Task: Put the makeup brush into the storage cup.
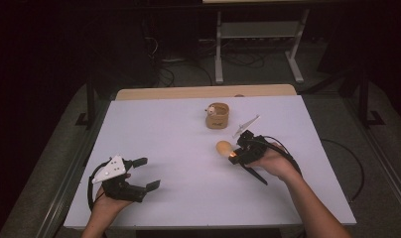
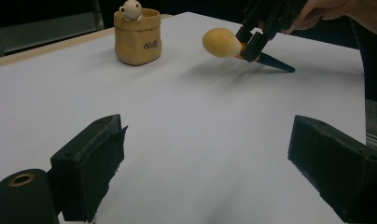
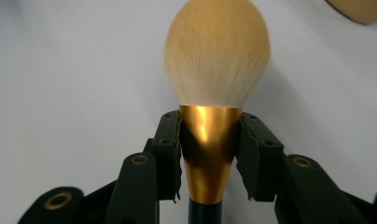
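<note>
Nearest in high view: left gripper (image 1: 141, 173), jaws spread wide over bare white table (image 1: 178, 148). Right gripper (image 1: 236, 151) clamped on makeup brush (image 1: 224, 148), short of tan pouch (image 1: 218, 115). Left gripper view: brush head (image 2: 221, 42) lifted above tabletop. Right gripper view: jaws pinching gold ferrule (image 3: 207, 149).

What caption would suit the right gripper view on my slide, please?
Right gripper clamps a makeup brush by its gold ferrule, bristles above the white table.
</note>
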{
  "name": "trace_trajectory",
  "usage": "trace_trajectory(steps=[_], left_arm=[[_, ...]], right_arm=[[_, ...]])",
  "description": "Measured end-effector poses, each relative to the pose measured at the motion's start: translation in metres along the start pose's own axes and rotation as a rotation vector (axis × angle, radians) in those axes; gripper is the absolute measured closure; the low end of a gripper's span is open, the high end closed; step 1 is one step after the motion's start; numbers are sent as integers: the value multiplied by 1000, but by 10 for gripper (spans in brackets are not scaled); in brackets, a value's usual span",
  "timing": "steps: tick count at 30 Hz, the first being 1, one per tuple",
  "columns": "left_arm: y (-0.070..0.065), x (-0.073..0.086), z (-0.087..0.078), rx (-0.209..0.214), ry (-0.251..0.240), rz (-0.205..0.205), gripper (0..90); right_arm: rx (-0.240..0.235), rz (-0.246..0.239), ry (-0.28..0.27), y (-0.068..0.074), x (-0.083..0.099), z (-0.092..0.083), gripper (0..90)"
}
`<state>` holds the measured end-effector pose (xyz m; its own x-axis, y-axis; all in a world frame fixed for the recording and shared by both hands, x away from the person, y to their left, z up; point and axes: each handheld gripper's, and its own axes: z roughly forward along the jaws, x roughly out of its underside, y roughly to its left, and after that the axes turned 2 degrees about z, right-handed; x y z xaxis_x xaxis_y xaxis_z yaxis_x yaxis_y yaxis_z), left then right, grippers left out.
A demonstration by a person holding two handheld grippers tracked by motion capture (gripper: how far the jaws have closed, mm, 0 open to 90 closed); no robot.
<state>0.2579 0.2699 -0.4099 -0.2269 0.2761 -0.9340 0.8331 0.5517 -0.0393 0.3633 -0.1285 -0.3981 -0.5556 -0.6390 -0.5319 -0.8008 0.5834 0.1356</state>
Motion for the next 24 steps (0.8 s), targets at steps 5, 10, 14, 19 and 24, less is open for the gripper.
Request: trace_trajectory(steps=[5, 10, 14, 19, 24], left_arm=[[1, 0, -1, -3, 7, 3, 102], [1, 0, -1, -3, 6, 1, 101], [1, 1, -1, -4, 5, 1, 101], [1, 1, -1, -1, 8, 1, 101], [1, 1, -1, -1, -5, -8, 101]], right_arm=[[-7, 13, -17, -1, 0, -3, 617], [-19, 20, -62, -2, 0, -9, 617], [-20, 24, -82, -3, 0, -11, 617], [-20, 37, -109, -4, 1, -15, 617], [-19, 48, -130, -4, 1, -18, 617]])
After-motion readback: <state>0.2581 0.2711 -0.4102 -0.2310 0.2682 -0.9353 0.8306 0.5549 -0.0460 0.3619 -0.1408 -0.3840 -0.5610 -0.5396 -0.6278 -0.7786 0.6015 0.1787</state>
